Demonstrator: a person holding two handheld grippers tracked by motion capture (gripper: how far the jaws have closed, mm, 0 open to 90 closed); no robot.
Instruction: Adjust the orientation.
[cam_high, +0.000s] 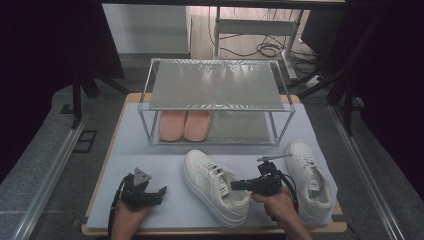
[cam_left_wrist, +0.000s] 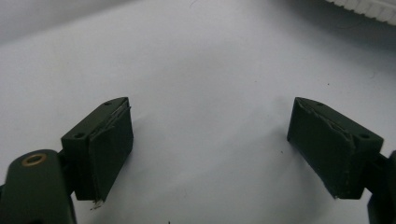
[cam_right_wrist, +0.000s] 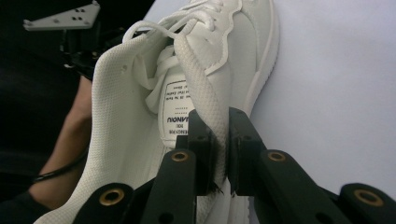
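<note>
Your right gripper (cam_right_wrist: 220, 140) is clamped on the collar of the near white sneaker (cam_high: 214, 186), one pad inside the opening and one outside. Left gripper (cam_left_wrist: 210, 149) sits spread wide over bare mat (cam_left_wrist: 205, 70), with the sneaker's sole just beyond its fingertips. Farther out, the other sneaker (cam_high: 307, 175) and the rack (cam_high: 215, 85) with pink slippers (cam_high: 185, 125).

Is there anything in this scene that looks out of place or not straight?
The two white sneakers lie apart at different angles on the table: one slants in the middle, its collar pinched by the right gripper, the other near the right edge. The pink slippers sit paired on the rack's lower shelf.
</note>
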